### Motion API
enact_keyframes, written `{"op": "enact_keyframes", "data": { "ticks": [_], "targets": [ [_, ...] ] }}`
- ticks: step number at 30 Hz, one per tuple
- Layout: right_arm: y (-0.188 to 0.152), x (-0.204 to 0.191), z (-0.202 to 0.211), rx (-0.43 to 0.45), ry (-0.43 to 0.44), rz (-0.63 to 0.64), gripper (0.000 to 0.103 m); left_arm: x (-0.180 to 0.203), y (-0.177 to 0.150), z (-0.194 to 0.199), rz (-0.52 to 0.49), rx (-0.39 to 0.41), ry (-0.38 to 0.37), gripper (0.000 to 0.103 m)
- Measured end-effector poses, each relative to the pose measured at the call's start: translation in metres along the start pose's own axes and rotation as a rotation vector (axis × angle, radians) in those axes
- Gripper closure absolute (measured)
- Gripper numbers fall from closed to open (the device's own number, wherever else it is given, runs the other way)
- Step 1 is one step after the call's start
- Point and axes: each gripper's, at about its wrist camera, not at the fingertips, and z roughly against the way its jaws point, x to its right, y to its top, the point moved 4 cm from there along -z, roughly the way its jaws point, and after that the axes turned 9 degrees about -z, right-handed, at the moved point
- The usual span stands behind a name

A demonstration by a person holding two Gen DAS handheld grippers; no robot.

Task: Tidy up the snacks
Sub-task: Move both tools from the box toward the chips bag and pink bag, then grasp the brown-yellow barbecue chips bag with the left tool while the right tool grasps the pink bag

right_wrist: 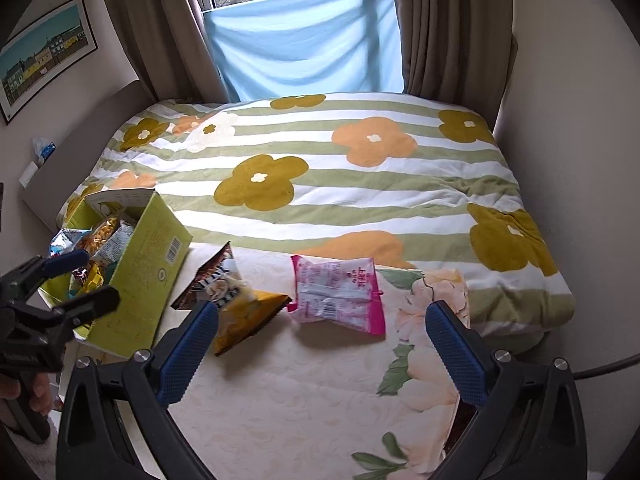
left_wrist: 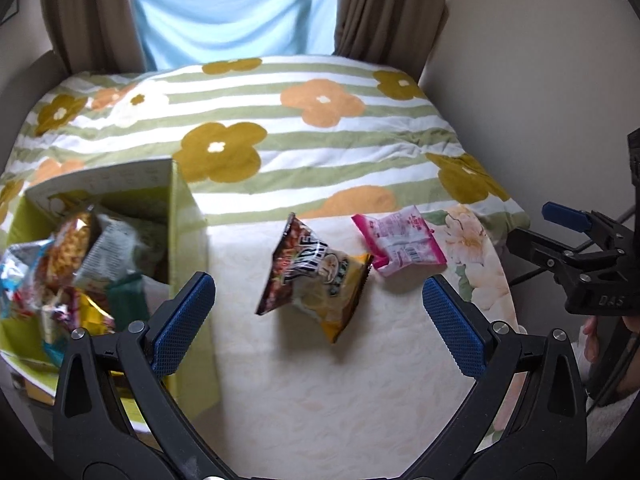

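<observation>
A yellow and dark chip bag (left_wrist: 316,276) lies on the cream bed cover, also in the right wrist view (right_wrist: 236,296). A pink and white snack packet (left_wrist: 400,242) lies just right of it (right_wrist: 340,292). A green cardboard box (left_wrist: 188,240) at the left holds several snack bags (left_wrist: 80,264); it shows in the right wrist view too (right_wrist: 148,276). My left gripper (left_wrist: 320,320) is open and empty, hovering just in front of the chip bag. My right gripper (right_wrist: 320,344) is open and empty, in front of the pink packet.
A striped flower blanket (right_wrist: 320,176) covers the far half of the bed. Curtains and a blue cloth (right_wrist: 304,44) hang behind. Walls close in on both sides. A framed picture (right_wrist: 44,56) hangs at the left.
</observation>
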Motion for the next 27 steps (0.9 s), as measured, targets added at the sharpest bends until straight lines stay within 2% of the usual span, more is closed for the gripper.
{"op": "enact_keyframes", "data": {
  "ticks": [6,8,15,18,21,24,27],
  "targets": [
    [0.005,0.020,-0.026,-0.045,0.045,0.001,0.000,0.017,0.005,-0.055,-0.001,-0.087,0.009,0.000],
    [0.004,0.025,-0.037,-0.063,0.056,-0.006,0.000,0.021,0.003,-0.072,-0.035,-0.125,0.014,0.000],
    [-0.002,0.037,-0.081,-0.133,0.078,-0.028,0.000,0.029,-0.015,-0.129,-0.171,-0.253,0.107,0.000],
    [-0.006,0.041,-0.098,-0.161,0.087,-0.037,0.000,0.031,-0.020,-0.146,-0.204,-0.283,0.137,0.000],
    [-0.011,0.041,-0.111,-0.182,0.087,-0.027,0.000,0.032,-0.022,-0.159,-0.264,-0.297,0.206,0.000],
    [-0.013,0.040,-0.121,-0.204,0.086,-0.022,0.000,0.033,-0.024,-0.171,-0.298,-0.314,0.229,0.000],
    [-0.014,0.038,-0.132,-0.225,0.098,-0.025,0.000,0.035,-0.022,-0.174,-0.328,-0.298,0.241,0.000]
  ]
}}
